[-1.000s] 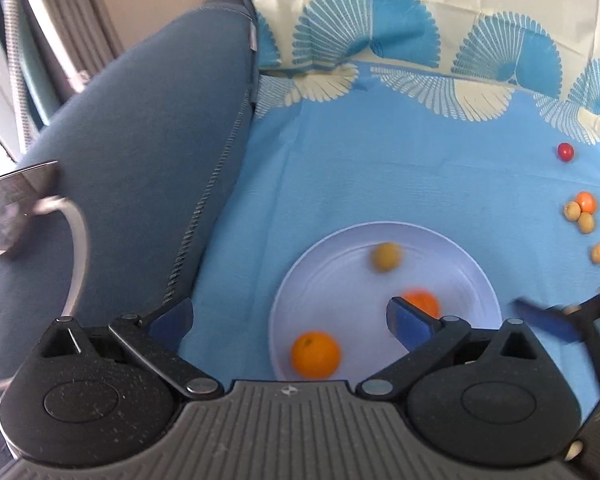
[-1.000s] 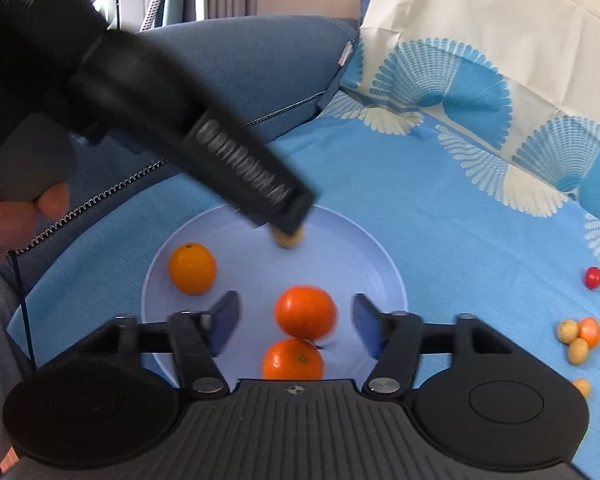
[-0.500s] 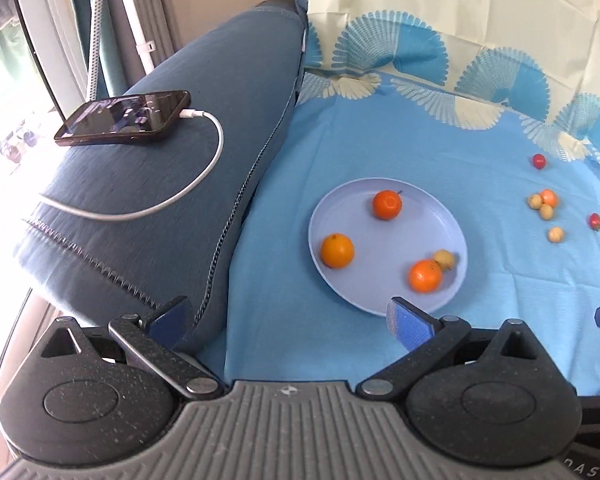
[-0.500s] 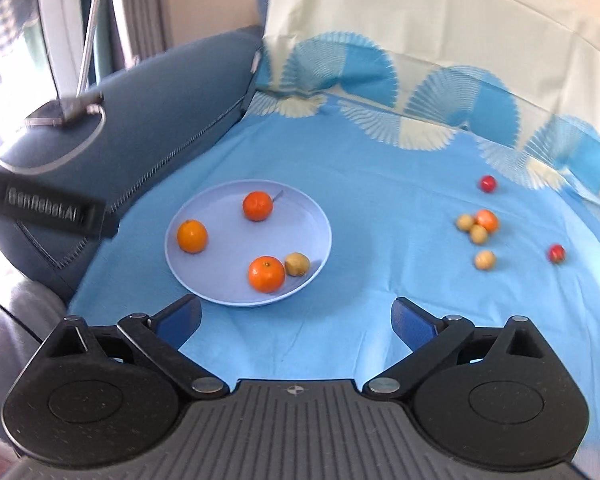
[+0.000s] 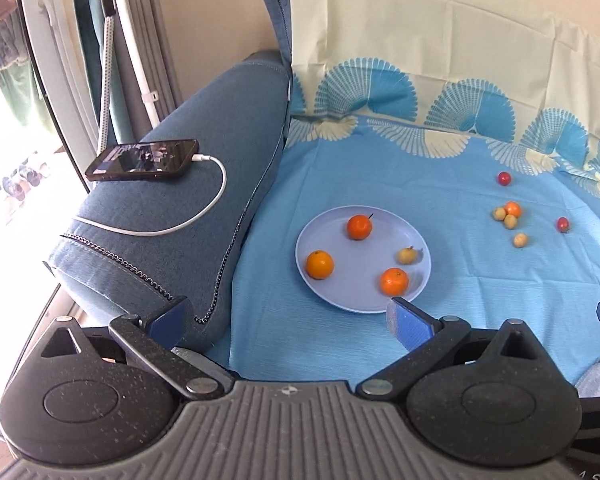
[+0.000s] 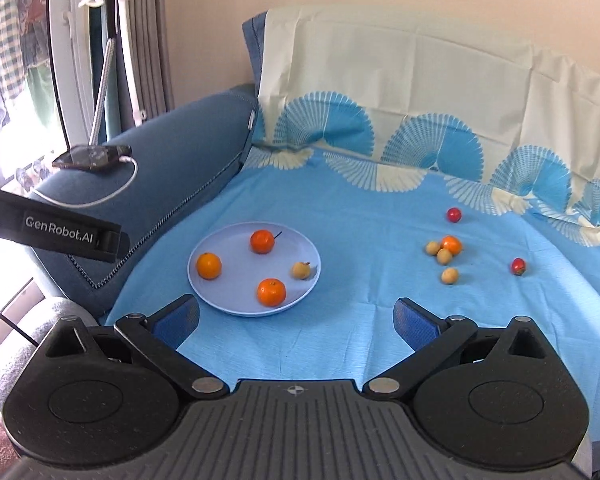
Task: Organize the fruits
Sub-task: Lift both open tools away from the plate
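Both grippers held wide open and empty above the near edge of the blue cloth (image 6: 340,208).

Ahead of the left gripper (image 5: 288,318) sits the plate (image 5: 332,296) with three oranges (image 5: 319,264) and one small yellow fruit (image 5: 407,255). Ahead-right of the right gripper (image 6: 296,320), loose fruits (image 6: 444,256) cluster on the cloth, with two red ones (image 6: 518,266) lying apart from them.

A pale blue round plate (image 6: 204,285) on a blue patterned bedsheet (image 6: 360,332) holds three oranges (image 6: 271,292) and one small tan fruit (image 6: 301,270). Toward the sheet's right edge lie three more tan fruits (image 6: 444,256), a small orange (image 6: 451,245) and two red fruits (image 6: 454,214). The right gripper (image 6: 296,316) hangs spread wide, empty.
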Tool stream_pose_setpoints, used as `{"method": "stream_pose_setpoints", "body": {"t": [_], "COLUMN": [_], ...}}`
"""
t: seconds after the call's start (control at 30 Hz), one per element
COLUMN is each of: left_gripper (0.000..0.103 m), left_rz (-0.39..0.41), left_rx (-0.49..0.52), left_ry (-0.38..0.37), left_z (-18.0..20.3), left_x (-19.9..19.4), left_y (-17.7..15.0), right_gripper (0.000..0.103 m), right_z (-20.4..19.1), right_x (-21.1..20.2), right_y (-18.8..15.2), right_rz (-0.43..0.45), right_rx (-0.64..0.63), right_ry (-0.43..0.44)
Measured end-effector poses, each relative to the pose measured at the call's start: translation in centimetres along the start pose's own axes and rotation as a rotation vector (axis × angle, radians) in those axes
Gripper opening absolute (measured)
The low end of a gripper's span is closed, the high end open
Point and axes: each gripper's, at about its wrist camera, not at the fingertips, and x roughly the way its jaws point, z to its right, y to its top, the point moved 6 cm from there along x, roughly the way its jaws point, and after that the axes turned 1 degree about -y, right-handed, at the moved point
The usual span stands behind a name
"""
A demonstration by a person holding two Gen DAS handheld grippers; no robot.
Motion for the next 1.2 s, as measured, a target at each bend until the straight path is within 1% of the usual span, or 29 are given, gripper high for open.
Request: {"method": "stream_pose_setpoints", "body": {"t": [0.23,0.37,0.5,0.67,1.2], "left_gripper": [0.103,0.103,0.103,0.103,0.103], "left_rz": [0.024,0.036,0.032,0.035,0.006], "left_rx": [0.012,0.011,0.006,0.010,0.006], "left_ry": [-0.002,0.000,-0.002,-0.004,-0.007], "left_z": [0.4,0.4,0.2,0.2,0.0], "left_x": [-1.5,-1.8,-1.8,-1.6,-0.4], "left_y": [-0.2,-0.1,-0.1,-0.2,-0.3], "right_gripper": [0.102,0.102,0.102,0.102,0.102], "right_z": [-0.1,-0.1,-0.2,-0.3,-0.6], "right_x": [-1.7,-2.0,-2.2,-2.0,-1.1], "right_y": [0.1,0.2,0.2,0.1,-0.1], "right_rz": [0.042,0.047,0.053,0.049,0.023], "right_rx": [-0.007,0.000,0.001,-0.002,-0.004], "right_ry": [0.005,0.000,-0.001,0.001,0.005]}}
